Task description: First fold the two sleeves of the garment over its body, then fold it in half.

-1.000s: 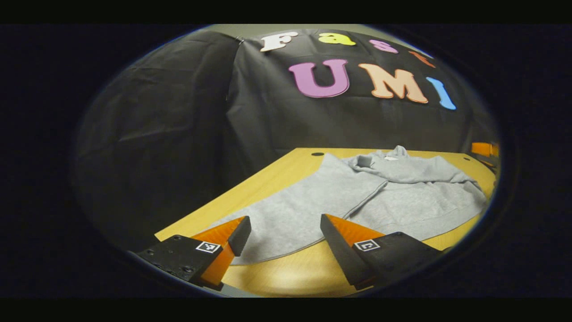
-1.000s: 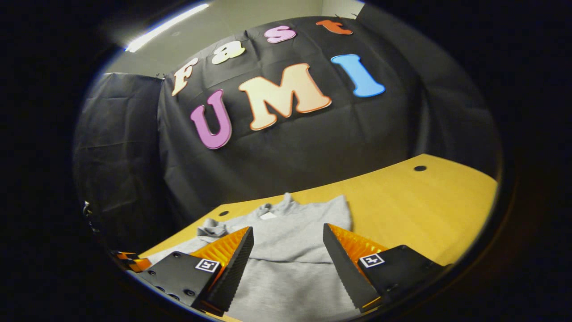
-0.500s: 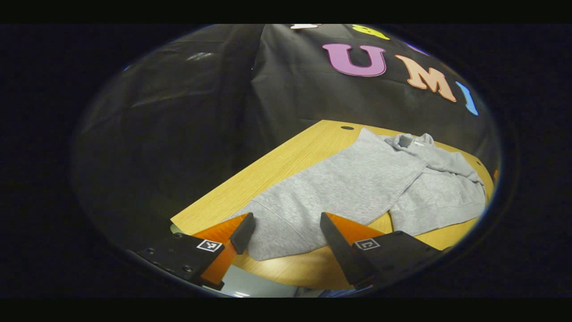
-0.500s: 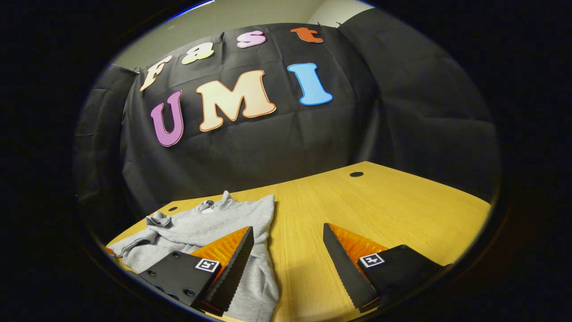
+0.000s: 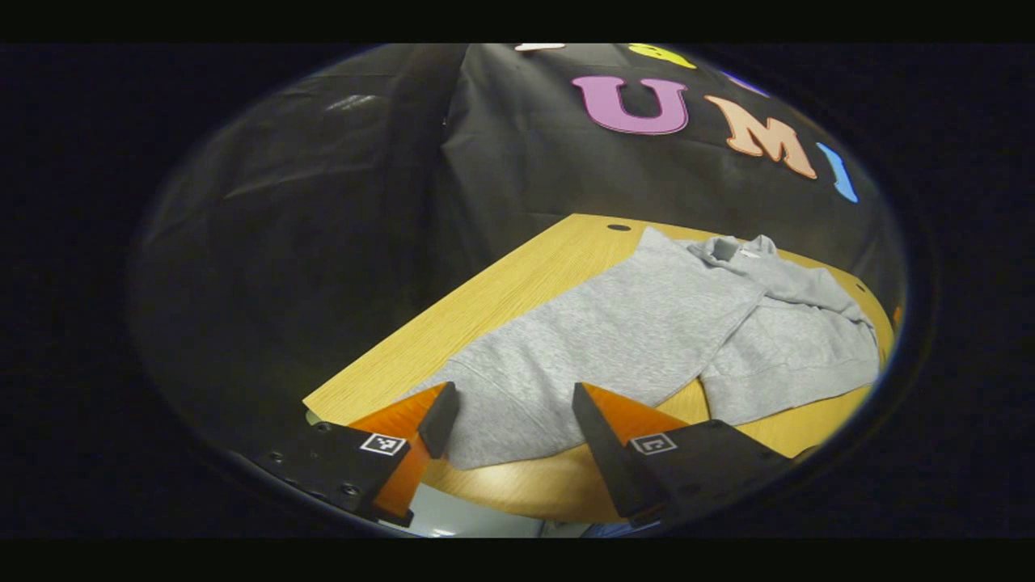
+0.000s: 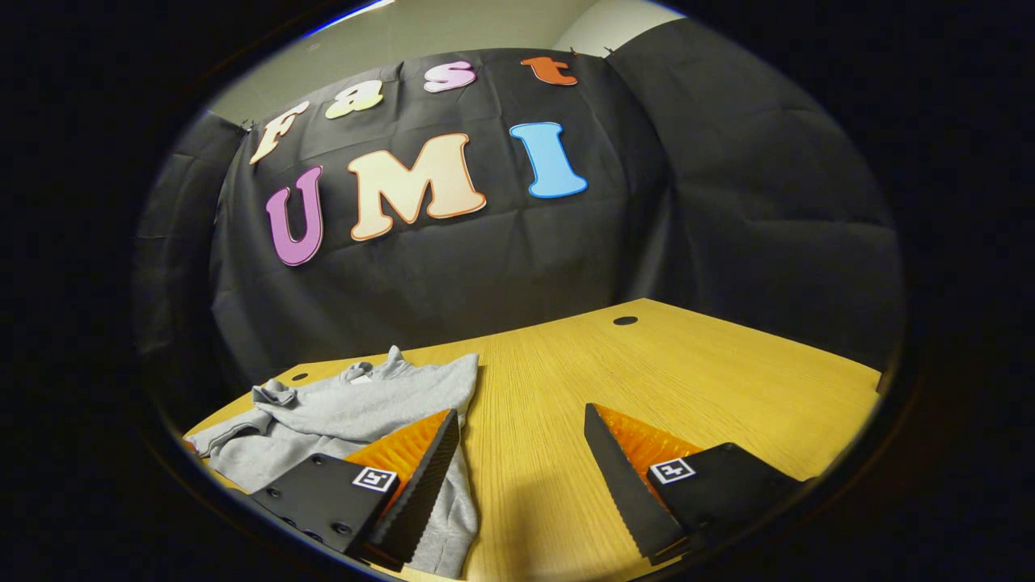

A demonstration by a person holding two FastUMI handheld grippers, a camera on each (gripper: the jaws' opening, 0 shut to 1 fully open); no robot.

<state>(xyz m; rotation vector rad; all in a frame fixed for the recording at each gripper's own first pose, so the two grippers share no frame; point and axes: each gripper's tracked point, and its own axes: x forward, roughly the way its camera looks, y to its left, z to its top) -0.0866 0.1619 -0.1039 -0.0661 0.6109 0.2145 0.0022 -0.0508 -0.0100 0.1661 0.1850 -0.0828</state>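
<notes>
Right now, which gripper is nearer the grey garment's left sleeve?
Left. The left gripper, open, frames the sleeve end between its fingers. The right gripper, open, points at bare table beside the garment's other side.

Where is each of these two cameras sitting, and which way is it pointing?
Left gripper view: rides on the left claw, looking along its open orange fingers at the grey garment spread on the wooden table.
Right gripper view: rides on the right claw, facing the booth wall over mostly bare tabletop, its open fingers at the bottom, the garment lower left.
Shared: the garment, the table and the wall.
</notes>
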